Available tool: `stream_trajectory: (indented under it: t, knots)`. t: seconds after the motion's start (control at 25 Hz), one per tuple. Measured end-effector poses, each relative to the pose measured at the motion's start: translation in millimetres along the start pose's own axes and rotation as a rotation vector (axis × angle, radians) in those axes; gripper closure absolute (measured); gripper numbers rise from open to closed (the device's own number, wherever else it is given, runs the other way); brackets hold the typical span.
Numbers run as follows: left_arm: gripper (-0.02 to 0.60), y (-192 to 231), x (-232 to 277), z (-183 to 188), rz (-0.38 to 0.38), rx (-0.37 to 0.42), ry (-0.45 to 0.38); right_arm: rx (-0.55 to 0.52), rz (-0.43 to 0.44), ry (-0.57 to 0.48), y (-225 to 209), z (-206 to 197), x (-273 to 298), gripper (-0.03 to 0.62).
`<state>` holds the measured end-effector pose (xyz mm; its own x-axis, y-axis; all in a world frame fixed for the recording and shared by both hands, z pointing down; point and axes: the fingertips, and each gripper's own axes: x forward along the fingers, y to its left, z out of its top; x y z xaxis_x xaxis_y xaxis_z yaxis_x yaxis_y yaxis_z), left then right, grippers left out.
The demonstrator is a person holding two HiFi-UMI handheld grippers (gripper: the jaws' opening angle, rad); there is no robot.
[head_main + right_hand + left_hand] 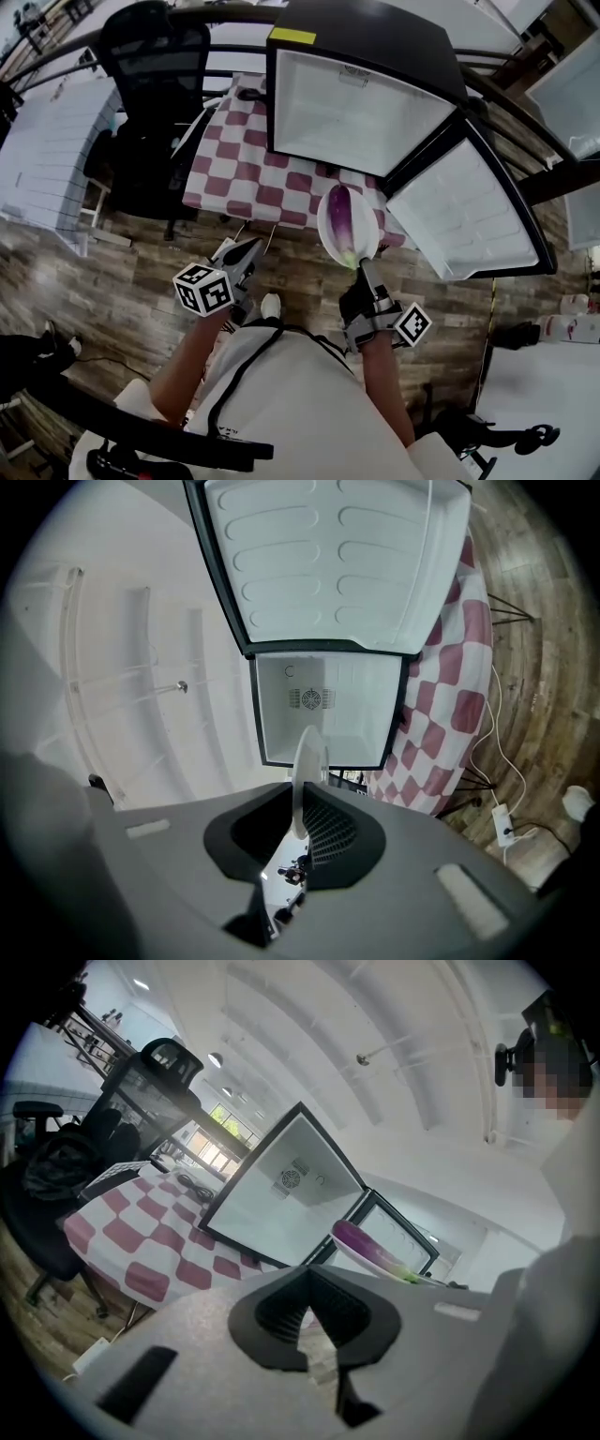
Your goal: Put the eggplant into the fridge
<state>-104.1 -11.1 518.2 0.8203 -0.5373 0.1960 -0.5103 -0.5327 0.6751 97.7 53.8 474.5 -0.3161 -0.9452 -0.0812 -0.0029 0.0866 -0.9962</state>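
The right gripper (363, 266) pinched the rim of the plate (329, 234) bearing the eggplant (342, 217), aloft just before the open fridge (356, 103) on the desk (239, 164), while the left gripper (246, 255) hung empty with fingers pressed together; keeping the plate level through the opening seemed wise, lest the eggplant roll off.

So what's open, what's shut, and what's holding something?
fridge: open, looks empty inside.
fridge door: swung wide open.
eggplant: lying on the plate, outside the fridge.
plate: carried by its rim.
right gripper: shut on the plate.
left gripper: shut, holding nothing.
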Motion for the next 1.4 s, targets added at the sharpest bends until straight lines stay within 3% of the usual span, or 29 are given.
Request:
stream_trajectory:
  t: [0.8,1.4]
  knots:
    - [0.577,47.5,-12.1,25.2,0.031,-0.023,-0.014,0.003,0.003,0.016,-5.2,-12.8,61.1,0.551]
    - [0.577,65.7,40.8,55.9,0.099,-0.016,-0.047,0.011,0.000,0.115,-30.1,30.9,124.4,0.551]
